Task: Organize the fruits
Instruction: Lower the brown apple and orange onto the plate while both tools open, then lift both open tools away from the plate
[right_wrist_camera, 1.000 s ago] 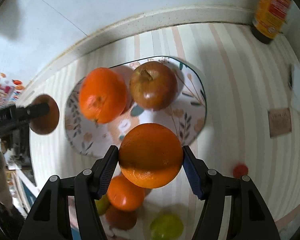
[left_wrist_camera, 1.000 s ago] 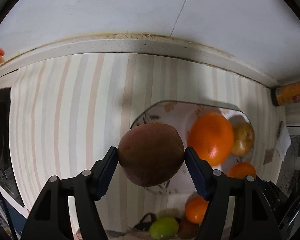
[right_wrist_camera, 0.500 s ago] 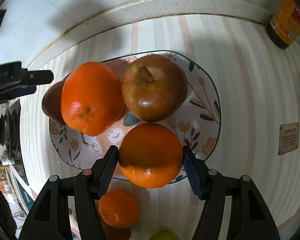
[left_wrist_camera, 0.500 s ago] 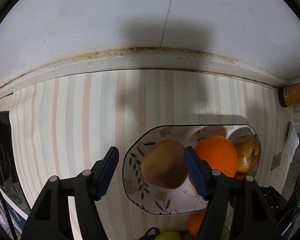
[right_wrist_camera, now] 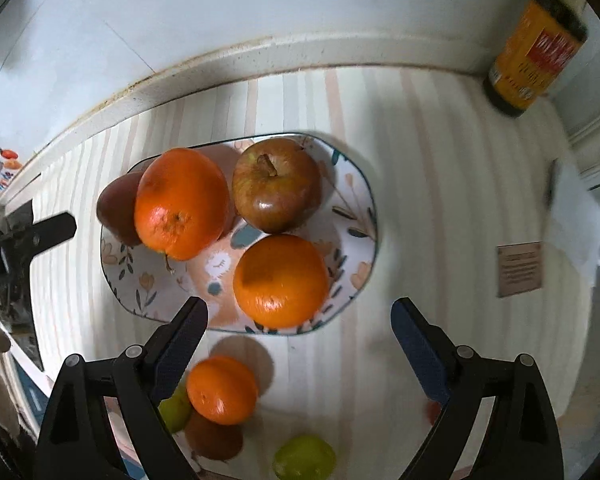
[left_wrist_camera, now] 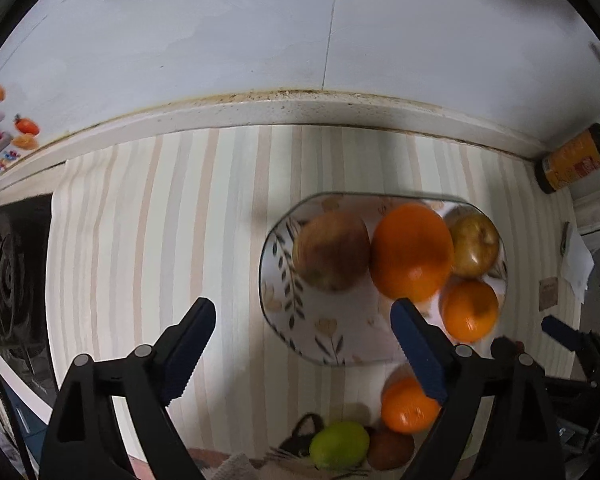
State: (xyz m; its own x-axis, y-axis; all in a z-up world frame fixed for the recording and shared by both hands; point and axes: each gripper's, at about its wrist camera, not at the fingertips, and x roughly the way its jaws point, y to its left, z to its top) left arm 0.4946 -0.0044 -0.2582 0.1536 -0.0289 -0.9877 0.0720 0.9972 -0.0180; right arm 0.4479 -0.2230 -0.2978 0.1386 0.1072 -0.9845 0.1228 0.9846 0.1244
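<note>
Both claws just opened, nothing between jaws. My left claw [left_wrist_camera: 304,344] hangs over the plate [left_wrist_camera: 332,344] edge; brown fruit [left_wrist_camera: 332,256] sits on plate beside big orange [left_wrist_camera: 412,252]. Right claw [right_wrist_camera: 300,340] released; its orange [right_wrist_camera: 280,280] rests on plate by the apple [right_wrist_camera: 278,184]. Small orange [right_wrist_camera: 222,390] and lime [right_wrist_camera: 304,458] are off-plate on the striped surface [right_wrist_camera: 420,160].

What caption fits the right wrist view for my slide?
Open right tongs above a flowered plate holding two oranges, an apple and a brown fruit.
</note>
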